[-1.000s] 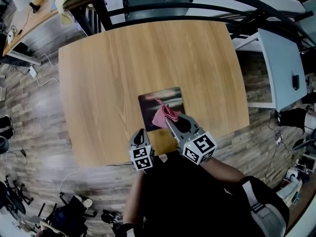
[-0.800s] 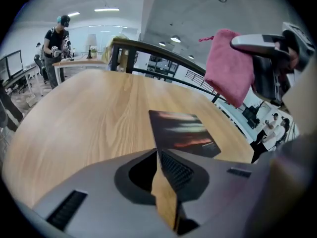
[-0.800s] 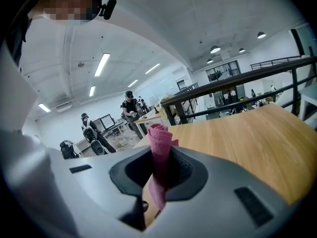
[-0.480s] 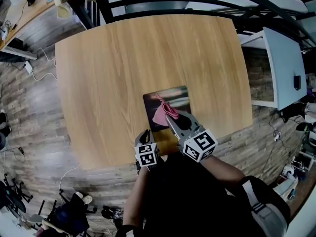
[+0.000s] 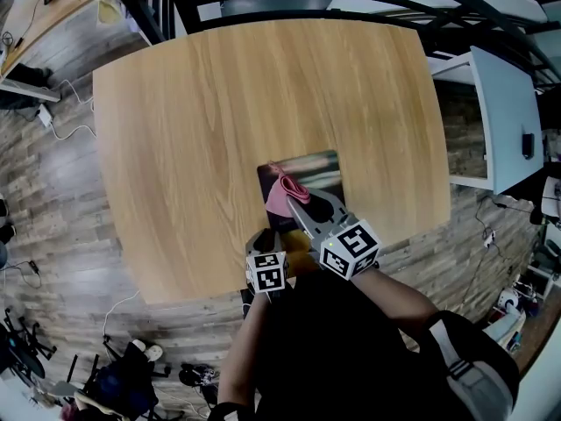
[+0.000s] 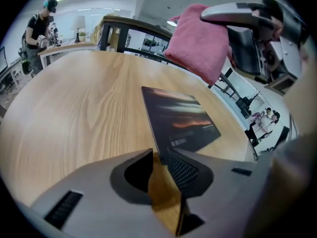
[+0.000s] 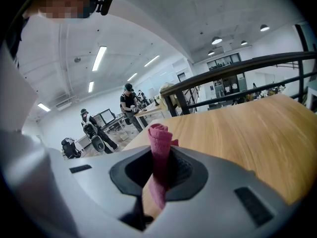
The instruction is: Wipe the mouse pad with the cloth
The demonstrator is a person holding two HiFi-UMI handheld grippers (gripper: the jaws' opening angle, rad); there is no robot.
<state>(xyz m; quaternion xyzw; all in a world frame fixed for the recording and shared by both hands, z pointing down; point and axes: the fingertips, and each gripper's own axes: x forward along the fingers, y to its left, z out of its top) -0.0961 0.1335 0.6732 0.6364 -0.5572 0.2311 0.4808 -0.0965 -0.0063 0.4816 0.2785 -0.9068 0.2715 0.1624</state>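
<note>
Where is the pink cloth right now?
In the head view, the pink cloth is clamped in the right gripper, above the left edge of the dark mouse pad.

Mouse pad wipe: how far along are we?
Done: the cloth is clamped in the right gripper. In hand: it hangs above the mouse pad, not touching it, while the left gripper, jaws slightly apart, sits at the pad's near corner. Left, it seems: lowering the cloth and wiping the pad.
</note>
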